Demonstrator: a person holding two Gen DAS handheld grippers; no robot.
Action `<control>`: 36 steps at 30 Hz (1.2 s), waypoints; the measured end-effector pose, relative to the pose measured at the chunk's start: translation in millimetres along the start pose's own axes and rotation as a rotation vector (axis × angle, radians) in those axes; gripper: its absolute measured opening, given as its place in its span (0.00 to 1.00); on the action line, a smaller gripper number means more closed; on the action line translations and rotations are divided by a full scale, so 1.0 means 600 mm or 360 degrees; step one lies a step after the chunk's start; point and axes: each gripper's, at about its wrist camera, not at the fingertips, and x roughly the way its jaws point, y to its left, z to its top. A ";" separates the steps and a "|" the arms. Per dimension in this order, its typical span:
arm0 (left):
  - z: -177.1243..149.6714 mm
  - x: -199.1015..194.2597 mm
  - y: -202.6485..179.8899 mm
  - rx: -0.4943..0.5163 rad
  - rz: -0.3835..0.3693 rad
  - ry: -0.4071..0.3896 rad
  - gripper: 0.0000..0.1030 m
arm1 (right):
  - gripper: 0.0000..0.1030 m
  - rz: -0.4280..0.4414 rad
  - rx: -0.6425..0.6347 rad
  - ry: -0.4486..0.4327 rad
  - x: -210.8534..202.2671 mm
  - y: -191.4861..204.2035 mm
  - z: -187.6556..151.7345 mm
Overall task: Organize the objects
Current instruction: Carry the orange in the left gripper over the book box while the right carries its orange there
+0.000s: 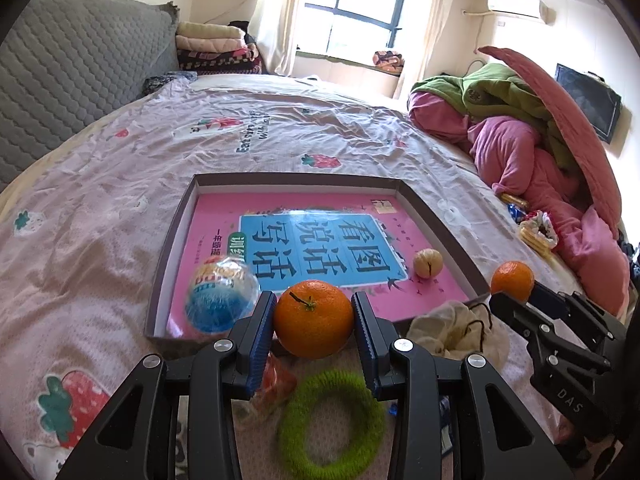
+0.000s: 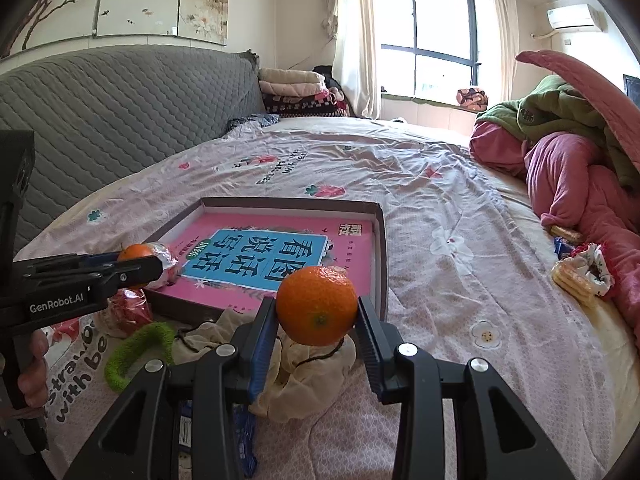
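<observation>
bed: pink strawberry-print sheet [image 2: 420, 200]
headboard: grey quilted [image 2: 120, 100]
window: dark-framed [image 2: 428, 40], cream curtains [image 2: 354, 40], daylight
AC unit: on wall, upper right [image 2: 574, 16]
bedding: pink/green heap [image 1: 520, 128], right

- "GenRobot.AI" in white on black left gripper [image 2: 138, 268] body.
- "DAS" on black right gripper [image 1: 516, 296] body.
- "看图说话写话", upside down, on pink book cover's blue panel [image 1: 320, 246].
- "with be" on pink strawberry-print bedsheet [image 2: 420, 200].

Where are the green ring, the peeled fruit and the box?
green ring [image 1: 332, 424], left wrist view, its fuzzy left band.
peeled fruit [image 1: 427, 263], left wrist view, its middle.
box [image 2: 382, 256], right wrist view, its right wall.
</observation>
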 end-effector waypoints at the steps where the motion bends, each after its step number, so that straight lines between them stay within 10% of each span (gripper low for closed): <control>1: 0.002 0.003 0.001 -0.0002 -0.0004 0.0001 0.38 | 0.39 -0.0006 -0.0003 0.0001 0.003 -0.001 0.001; 36: 0.006 0.107 -0.010 0.0001 0.0010 0.0135 0.38 | 0.39 0.0004 0.0055 0.0224 0.116 -0.020 0.010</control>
